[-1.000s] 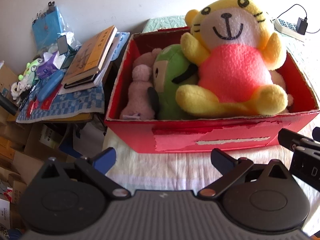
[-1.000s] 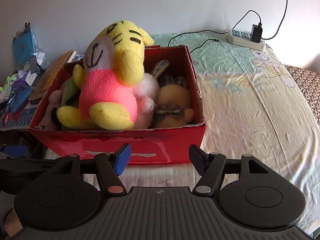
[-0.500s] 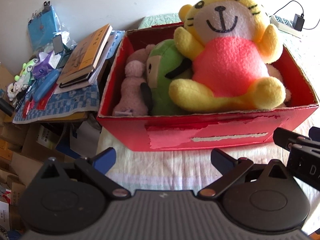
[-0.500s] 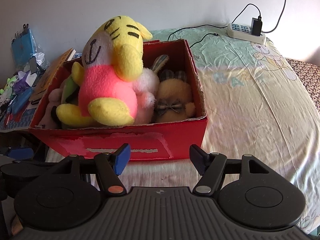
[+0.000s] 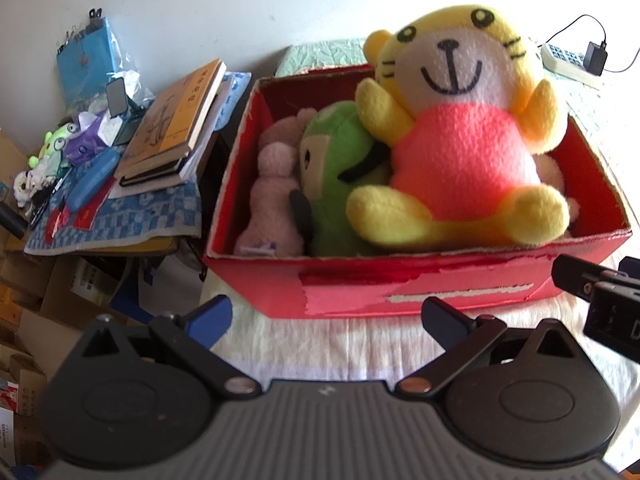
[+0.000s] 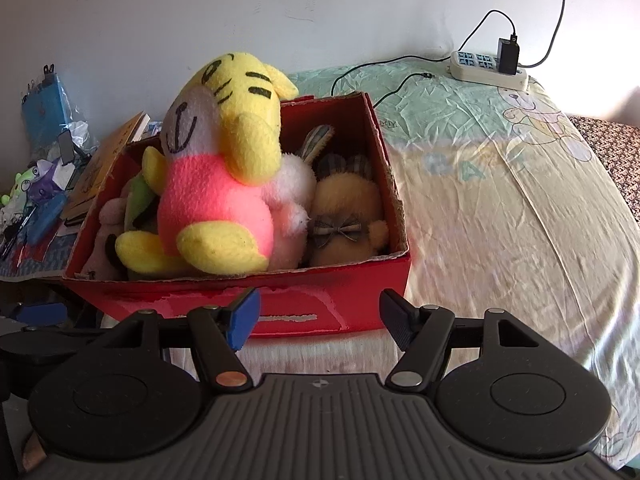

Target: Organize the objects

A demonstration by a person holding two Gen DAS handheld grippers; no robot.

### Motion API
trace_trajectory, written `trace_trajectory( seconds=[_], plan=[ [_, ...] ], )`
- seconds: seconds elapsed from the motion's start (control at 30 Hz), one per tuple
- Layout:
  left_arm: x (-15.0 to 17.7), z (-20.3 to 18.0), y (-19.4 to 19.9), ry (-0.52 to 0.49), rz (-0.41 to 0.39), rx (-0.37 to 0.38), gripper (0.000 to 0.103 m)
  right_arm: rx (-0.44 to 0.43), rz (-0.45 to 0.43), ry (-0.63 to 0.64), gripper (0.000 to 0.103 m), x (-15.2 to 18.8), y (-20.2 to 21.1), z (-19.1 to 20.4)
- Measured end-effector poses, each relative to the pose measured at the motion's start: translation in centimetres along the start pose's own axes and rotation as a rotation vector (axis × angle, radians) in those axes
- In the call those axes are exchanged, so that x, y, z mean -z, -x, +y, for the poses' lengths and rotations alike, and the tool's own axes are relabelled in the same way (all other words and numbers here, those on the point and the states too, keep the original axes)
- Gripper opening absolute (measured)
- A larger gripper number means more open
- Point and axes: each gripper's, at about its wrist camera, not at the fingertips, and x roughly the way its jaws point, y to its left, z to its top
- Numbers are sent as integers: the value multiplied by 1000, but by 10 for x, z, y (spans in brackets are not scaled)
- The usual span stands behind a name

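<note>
Red box [image 5: 416, 292] lay long axis across the bed [image 6: 520, 208] | yellow tiger plush [image 5: 460, 128] sat upright — facing the left hand-held gripper [image 5: 326, 320] | both hand-held grippers — right [image 6: 320, 316] too — stood wide, empty | bed sheet print unreadable

Fuzzy yellow-and-pink fleece plush tiger [image 5: 460, 132] in matt red cardboard box [image 5: 420, 288], paper skin torn and rough along front; crinkled pale printed cotton bedsheet [image 6: 520, 200] beneath; ribbed matt black plastic grippers.
</note>
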Motion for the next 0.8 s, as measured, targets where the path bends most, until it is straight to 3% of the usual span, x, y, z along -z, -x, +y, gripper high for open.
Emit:
trace_trajectory(
  seconds=[0.27,0.8],
  plan=[
    [-12,6,8,4,-52,-9,101,-4,-81,-1,69,-6,11,0],
    [-26,10,10,14,-89,-22,101,6,-122,14,69,-14,11,-1]
  ],
)
